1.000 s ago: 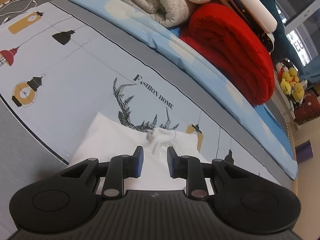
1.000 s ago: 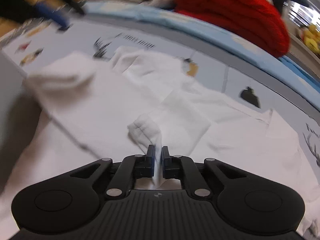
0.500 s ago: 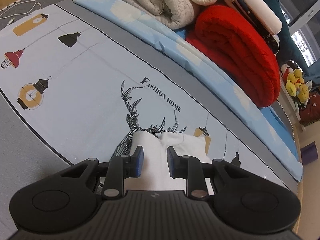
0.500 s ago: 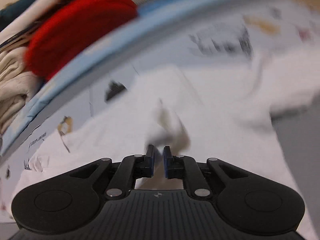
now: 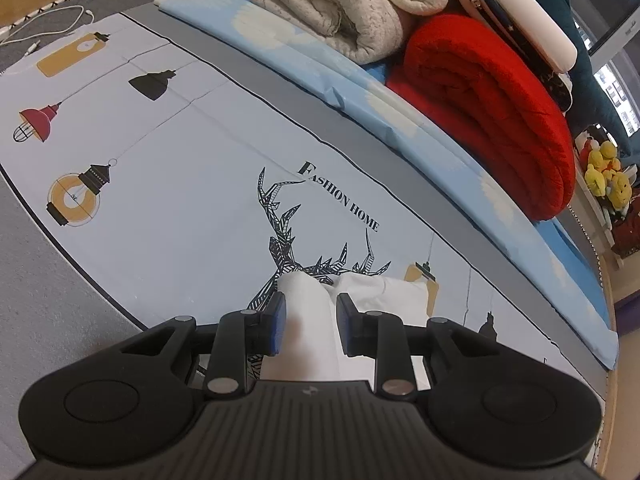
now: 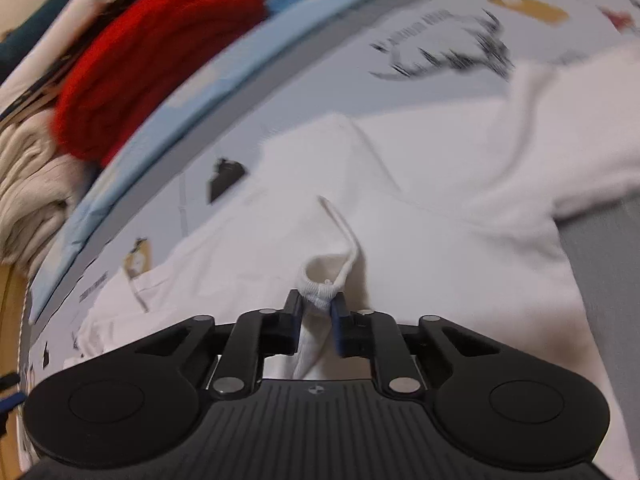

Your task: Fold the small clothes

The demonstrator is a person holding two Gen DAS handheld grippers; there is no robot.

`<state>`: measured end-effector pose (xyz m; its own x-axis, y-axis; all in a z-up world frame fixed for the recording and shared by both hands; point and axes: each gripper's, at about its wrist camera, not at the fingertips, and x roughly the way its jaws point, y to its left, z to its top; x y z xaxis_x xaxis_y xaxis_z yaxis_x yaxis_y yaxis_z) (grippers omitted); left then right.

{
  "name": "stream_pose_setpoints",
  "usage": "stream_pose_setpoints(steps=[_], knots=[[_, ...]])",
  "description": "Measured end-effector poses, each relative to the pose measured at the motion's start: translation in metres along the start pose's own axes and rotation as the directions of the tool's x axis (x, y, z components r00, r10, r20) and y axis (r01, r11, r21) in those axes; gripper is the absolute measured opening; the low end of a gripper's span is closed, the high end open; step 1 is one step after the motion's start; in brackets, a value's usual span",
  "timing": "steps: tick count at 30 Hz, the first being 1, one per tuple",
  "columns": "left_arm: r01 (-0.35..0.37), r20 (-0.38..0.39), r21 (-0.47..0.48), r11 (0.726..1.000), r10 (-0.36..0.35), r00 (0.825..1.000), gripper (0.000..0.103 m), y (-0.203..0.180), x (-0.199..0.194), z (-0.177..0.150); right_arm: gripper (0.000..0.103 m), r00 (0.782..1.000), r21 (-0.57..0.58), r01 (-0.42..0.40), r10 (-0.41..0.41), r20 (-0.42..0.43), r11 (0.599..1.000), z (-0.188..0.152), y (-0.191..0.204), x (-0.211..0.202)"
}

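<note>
**White garment held at two places over the printed bed sheet**

The left gripper (image 5: 308, 326) points down at the pale blue bed sheet (image 5: 180, 168), which is printed with hanging lamps, a black deer head and the words "FASHION HOME". Between its blue-padded fingers (image 5: 276, 330) stands a raised fold of the white cotton garment (image 5: 304, 320). The jaws stand at a narrow gap; the fold touches the left pad, but I cannot tell if the right pad also presses on it. More white cloth lies just behind the fingers, over the lower part of the deer print.

In the right wrist view, the right gripper (image 6: 316, 312) is almost closed, and its jaws have just been opening a little. A bunched, ribbed white hem (image 6: 320, 290) of the same garment sits pinched between its pads. From there the white cloth spreads wide and mostly flat across the sheet, with a long crease that runs away from the fingers. This view is blurred toward its edges.

At the far side of the bed lie a rolled red blanket (image 5: 492, 112), a folded cream blanket (image 5: 340, 4) and a light blue cloud-print cloth (image 5: 360, 92). A white cable (image 5: 52, 26) rests on the grey border at the upper left.
</note>
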<state>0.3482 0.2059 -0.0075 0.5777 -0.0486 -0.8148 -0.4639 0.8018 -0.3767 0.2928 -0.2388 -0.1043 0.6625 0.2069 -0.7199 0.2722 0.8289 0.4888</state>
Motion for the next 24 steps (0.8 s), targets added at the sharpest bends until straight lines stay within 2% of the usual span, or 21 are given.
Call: stream_pose_setpoints(steps=[2,3,5,6,7,9,11,14,17,20,22,24], knots=[[-0.002,-0.001,-0.001,1.000,0.002,1.000,0.030,0.000,0.001,0.000,0.010,0.994,-0.032,-0.055,0.057,0.098,0.998,0.005,0.008,-0.021],[-0.003,-0.002,0.000,1.000,0.003,1.000,0.030,0.000,0.002,-0.001,0.010,0.978,-0.065,-0.096,0.106,0.177,0.993,0.007,0.013,-0.037],[-0.002,-0.005,0.006,1.000,0.002,1.000,0.030,-0.002,0.003,-0.002,0.010,0.927,-0.133,-0.140,0.177,0.332,0.981,0.009,0.019,-0.066],[-0.001,-0.008,0.009,1.000,0.001,1.000,0.030,-0.002,0.004,-0.003,0.010,0.905,-0.145,-0.141,0.186,0.382,0.979,0.010,0.017,-0.076],[0.001,-0.012,0.012,1.000,-0.001,1.000,0.030,-0.003,0.005,-0.003,0.010,0.897,-0.130,-0.119,0.163,0.411,0.984,0.012,0.011,-0.081],[0.005,-0.019,0.019,1.000,-0.005,1.000,0.030,-0.005,0.007,-0.005,0.010,0.914,-0.046,-0.012,0.030,0.406,0.999,0.016,-0.006,-0.076],[0.011,-0.032,0.025,1.000,-0.011,0.999,0.030,-0.007,0.011,-0.008,0.011,0.932,0.026,0.156,-0.156,0.328,0.987,0.021,-0.026,-0.059],[0.024,-0.063,0.027,0.999,-0.023,0.998,0.030,-0.008,0.021,-0.014,0.011,0.951,0.132,0.194,-0.220,0.217,0.972,0.024,-0.056,-0.042],[0.032,-0.096,0.023,0.999,-0.030,0.995,0.030,-0.007,0.036,-0.020,0.016,0.953,0.124,0.208,-0.229,0.197,0.970,0.027,-0.059,-0.040],[0.070,-0.127,-0.006,0.998,-0.070,0.989,0.030,-0.003,0.054,-0.026,0.021,0.930,0.111,0.257,-0.277,0.242,0.960,0.028,-0.052,-0.046],[0.114,-0.140,-0.035,0.993,-0.117,0.983,0.030,-0.001,0.063,-0.028,0.021,0.902,0.101,0.297,-0.314,0.297,0.949,0.028,-0.048,-0.054],[0.137,-0.140,-0.020,0.990,-0.138,0.981,0.040,-0.004,0.070,-0.030,0.021,0.881,0.101,0.309,-0.325,0.344,0.946,0.030,-0.044,-0.061]])
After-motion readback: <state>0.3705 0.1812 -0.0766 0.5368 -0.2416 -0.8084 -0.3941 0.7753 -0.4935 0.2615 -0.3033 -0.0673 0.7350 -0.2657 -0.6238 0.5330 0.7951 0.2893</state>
